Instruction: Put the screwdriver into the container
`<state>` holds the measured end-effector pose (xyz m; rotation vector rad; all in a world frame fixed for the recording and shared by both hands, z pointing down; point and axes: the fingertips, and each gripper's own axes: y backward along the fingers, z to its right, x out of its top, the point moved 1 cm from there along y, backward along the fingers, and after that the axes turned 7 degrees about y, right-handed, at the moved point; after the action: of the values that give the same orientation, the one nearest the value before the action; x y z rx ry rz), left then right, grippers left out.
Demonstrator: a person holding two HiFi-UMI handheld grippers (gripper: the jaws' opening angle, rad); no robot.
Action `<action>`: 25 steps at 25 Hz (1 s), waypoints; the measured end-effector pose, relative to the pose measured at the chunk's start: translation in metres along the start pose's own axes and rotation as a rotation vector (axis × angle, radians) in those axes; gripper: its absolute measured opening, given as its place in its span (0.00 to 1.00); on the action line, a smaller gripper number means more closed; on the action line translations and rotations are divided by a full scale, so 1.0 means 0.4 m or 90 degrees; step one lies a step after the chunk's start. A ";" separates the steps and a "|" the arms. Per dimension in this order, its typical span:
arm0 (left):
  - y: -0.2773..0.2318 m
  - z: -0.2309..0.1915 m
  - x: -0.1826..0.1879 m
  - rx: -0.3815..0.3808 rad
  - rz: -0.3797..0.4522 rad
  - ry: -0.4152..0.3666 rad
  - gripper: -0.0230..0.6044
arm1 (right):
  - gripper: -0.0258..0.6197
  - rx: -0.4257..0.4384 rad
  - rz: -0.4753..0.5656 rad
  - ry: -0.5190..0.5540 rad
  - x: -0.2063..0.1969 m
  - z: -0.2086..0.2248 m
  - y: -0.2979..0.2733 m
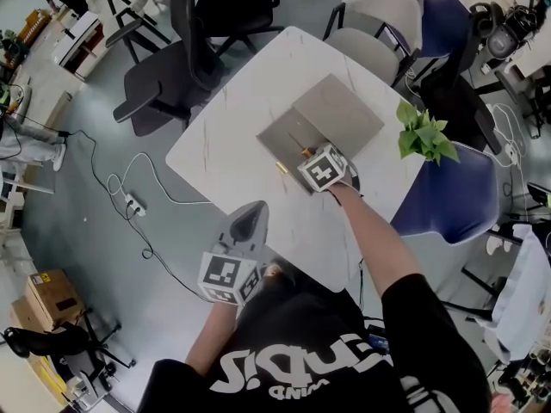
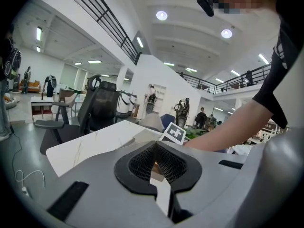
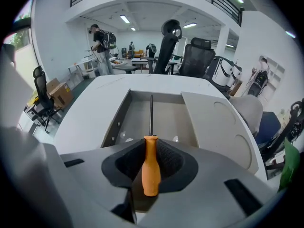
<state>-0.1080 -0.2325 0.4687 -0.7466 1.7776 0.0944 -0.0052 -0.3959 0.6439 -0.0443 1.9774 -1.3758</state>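
An orange-handled screwdriver point(image 3: 150, 167) is clamped between the jaws of my right gripper point(image 3: 151, 148), its thin dark shaft pointing forward. The shaft hangs over the open grey container point(image 3: 133, 120), whose lid point(image 3: 218, 122) lies folded out to the right. In the head view the right gripper point(image 1: 306, 152) is at the near edge of the container point(image 1: 288, 134) on the white table point(image 1: 228, 144). My left gripper point(image 1: 255, 208) is held low off the table's near corner, jaws together and empty. In its own view, the left gripper point(image 2: 156, 164) looks across the table point(image 2: 90, 144).
A potted green plant point(image 1: 422, 132) stands at the table's right edge. Black office chairs point(image 1: 194, 50) stand behind the table, and a blue chair point(image 1: 448, 196) is on the right. A cable with a power strip point(image 1: 131, 201) lies on the floor at left.
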 end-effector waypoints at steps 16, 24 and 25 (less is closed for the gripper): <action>0.002 -0.025 -0.015 0.017 -0.012 0.009 0.06 | 0.14 0.012 -0.011 -0.019 -0.011 0.007 -0.036; -0.001 -0.042 -0.025 0.026 -0.019 0.015 0.06 | 0.15 0.008 -0.010 -0.014 -0.016 0.006 -0.042; -0.002 -0.042 -0.027 0.026 -0.020 0.017 0.06 | 0.15 0.008 -0.012 -0.012 -0.018 0.005 -0.041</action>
<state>-0.1201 -0.2356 0.4844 -0.7484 1.7869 0.0275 -0.0046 -0.4018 0.6611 -0.0702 1.9579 -1.3943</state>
